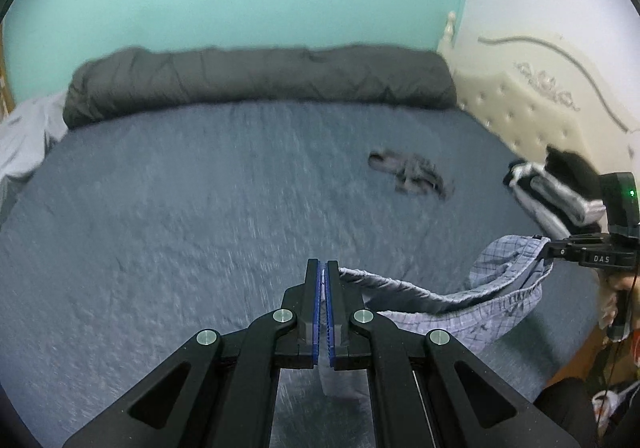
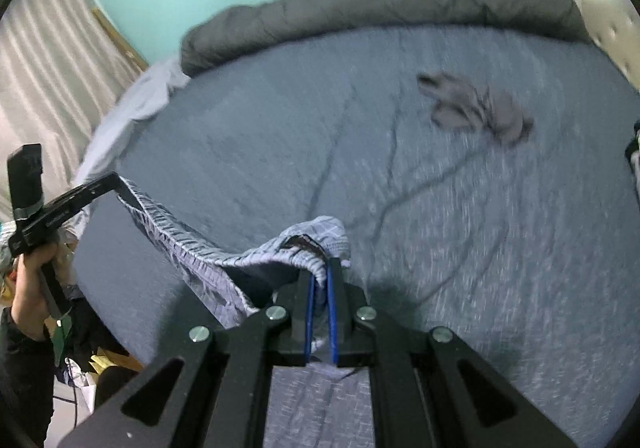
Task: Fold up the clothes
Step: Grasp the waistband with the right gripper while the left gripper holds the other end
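Left wrist view: the left gripper and right gripper are each pinching the checked shorts' waistband above the bed.

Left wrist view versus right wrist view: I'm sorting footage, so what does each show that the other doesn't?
Only the left wrist view shows the cream headboard's carved scrollwork and the whole black-and-white clothes pile. Only the right wrist view shows the striped curtain and a hand holding the left gripper. Both show the blue bedspread, rolled grey duvet, crumpled grey garment and checked shorts clamped at the waistband in both jaws.
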The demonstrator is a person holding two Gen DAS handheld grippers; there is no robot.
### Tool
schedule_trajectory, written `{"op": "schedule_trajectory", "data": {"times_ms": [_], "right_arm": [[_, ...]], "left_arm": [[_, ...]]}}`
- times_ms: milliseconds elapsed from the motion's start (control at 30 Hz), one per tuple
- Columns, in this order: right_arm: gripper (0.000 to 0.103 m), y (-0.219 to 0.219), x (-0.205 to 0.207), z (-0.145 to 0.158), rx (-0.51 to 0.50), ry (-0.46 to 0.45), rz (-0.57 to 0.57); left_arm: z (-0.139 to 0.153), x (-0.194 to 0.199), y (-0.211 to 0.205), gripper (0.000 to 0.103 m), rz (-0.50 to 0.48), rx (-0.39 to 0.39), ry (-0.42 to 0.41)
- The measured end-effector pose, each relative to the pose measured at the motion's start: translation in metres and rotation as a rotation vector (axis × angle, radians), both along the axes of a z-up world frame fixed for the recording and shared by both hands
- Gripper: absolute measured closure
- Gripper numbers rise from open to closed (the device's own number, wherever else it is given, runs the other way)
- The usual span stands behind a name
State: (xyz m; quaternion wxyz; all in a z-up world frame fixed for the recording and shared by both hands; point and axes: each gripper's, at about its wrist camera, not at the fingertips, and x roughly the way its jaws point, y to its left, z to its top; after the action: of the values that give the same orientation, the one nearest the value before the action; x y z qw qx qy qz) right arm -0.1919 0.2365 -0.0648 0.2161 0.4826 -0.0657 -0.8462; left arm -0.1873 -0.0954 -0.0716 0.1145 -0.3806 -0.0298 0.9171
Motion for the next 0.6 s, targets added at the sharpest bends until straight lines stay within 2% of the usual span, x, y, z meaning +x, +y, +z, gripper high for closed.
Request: {"op": "schedule_trajectory", "data": {"times_ms": [233, 533, 567, 600], "right_arm": [[0.098, 0.008, -0.032, -0.061, 0.036, -0.096, -0.037], [0.095, 0.003, -0.067, -0.108, 0.145, -0.193, -0.004], [0.093, 0.002, -0.068, -0.110, 0.163, -0.194, 0.002], [0.087, 0.001, -0.070, -0.112, 0.182, -0.194, 0.009]], "left_arm": [[-0.068, -0.031, 0.001, 0.101, 0.007, 0.011, -0.106], [-0.118, -0.067, 0.019, 0.101, -0.020, 0.010, -0.183], [-0.122, -0.070, 0.021, 0.101, -0.023, 0.010, -0.186], [-0.125, -0.072, 0.023, 0.101, -0.025, 0.011, -0.189]]}}
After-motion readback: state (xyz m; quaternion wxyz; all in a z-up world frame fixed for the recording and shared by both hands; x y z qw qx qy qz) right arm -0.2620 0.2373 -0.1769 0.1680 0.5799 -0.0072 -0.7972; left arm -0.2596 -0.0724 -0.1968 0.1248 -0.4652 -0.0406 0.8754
